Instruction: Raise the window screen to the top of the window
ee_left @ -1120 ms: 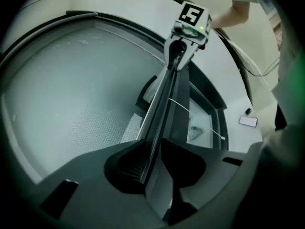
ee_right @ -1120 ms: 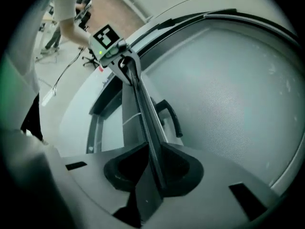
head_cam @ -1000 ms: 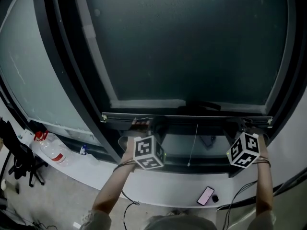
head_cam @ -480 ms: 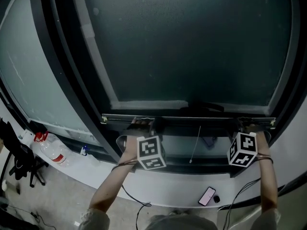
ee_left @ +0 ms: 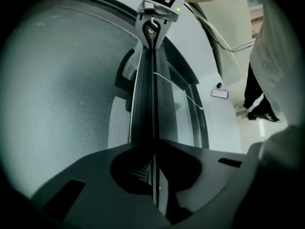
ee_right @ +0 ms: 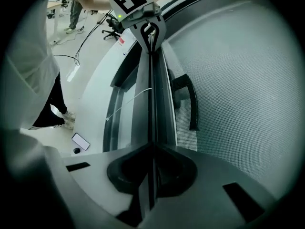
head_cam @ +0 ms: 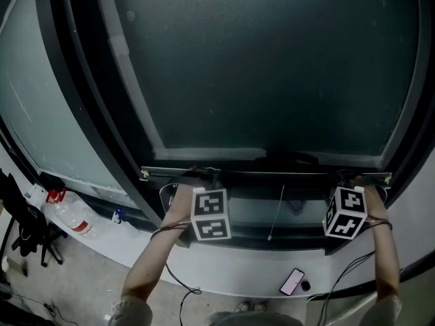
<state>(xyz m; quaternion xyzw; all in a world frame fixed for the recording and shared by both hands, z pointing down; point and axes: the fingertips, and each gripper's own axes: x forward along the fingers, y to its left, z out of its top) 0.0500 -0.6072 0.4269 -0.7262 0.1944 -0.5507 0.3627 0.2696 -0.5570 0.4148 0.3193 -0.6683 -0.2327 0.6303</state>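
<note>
- The left tool point(ee_left: 153, 178) has its jaws clamped on the bottom rail point(head_cam: 272, 174) of the window screen point(head_cam: 272, 73), near the rail's left end.
- The right tool point(ee_right: 151, 175) pinches the same rail near its right end. One grip at each end likely keeps the rail level while lifting.
- Mesh stretches above the rail, so the raise looks barely begun.
- A thin cord point(head_cam: 277, 212) hangs below the rail's middle.

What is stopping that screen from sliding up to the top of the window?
Nothing visible. The left gripper and right gripper are both shut on the bottom rail, and the window frame shows no obstruction as far up as the head view reaches.
</note>
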